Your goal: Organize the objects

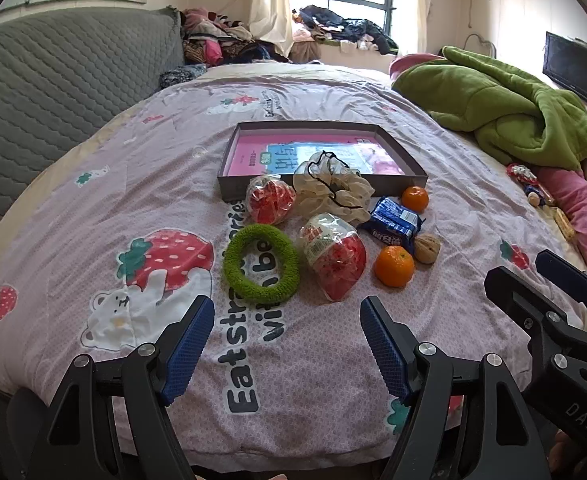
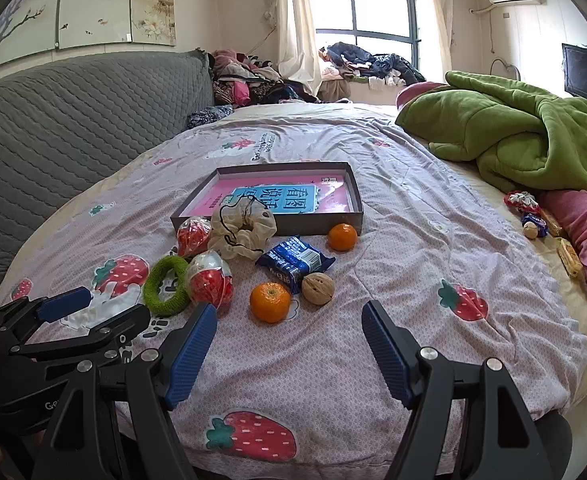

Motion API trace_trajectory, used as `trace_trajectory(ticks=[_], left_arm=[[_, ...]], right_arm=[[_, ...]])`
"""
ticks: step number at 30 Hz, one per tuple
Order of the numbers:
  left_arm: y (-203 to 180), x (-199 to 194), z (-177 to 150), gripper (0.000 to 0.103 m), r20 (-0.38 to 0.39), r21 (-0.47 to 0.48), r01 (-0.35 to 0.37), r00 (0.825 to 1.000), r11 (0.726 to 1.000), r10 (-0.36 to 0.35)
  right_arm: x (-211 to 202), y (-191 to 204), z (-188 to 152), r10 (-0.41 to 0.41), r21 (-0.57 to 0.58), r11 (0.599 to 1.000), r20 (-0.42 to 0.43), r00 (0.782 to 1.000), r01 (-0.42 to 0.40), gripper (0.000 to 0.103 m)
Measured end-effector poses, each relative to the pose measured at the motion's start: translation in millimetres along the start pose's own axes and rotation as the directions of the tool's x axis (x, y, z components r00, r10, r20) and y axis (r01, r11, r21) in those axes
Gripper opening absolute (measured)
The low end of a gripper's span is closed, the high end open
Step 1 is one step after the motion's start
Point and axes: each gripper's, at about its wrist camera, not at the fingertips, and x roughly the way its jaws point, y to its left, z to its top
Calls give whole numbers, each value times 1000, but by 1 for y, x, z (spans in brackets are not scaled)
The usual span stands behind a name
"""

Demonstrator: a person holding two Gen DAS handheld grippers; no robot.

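Both grippers hover over the bedspread, fingers spread wide and empty

Nearest, the left gripper (image 1: 287,344) and right gripper (image 2: 289,350) hang with jaws apart above the strawberry-print bedspread (image 1: 93,184). Just beyond lie a green hair ring (image 1: 260,263), a red-and-white packet (image 1: 333,262), an orange (image 1: 394,266) and a walnut (image 1: 426,248); then a blue snack pack (image 1: 395,225), a cream scrunchie (image 1: 333,188), a second red packet (image 1: 270,199) and another orange (image 1: 415,199). Behind them sits the open grey box (image 1: 321,191) with a pink book inside
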Motion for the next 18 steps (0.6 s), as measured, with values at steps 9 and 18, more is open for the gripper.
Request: trace_trajectory(ticks=[9, 18], left_arm=[[3, -2, 1, 77, 4, -11, 4, 1000, 1000, -4], [5, -5, 1, 77, 8, -10, 0, 1000, 1000, 0]], right_arm=[[-5, 5, 2, -14, -24, 1000, 27, 1000, 15, 74], [-5, 10, 2, -13, -42, 999, 29, 1000, 14, 74]])
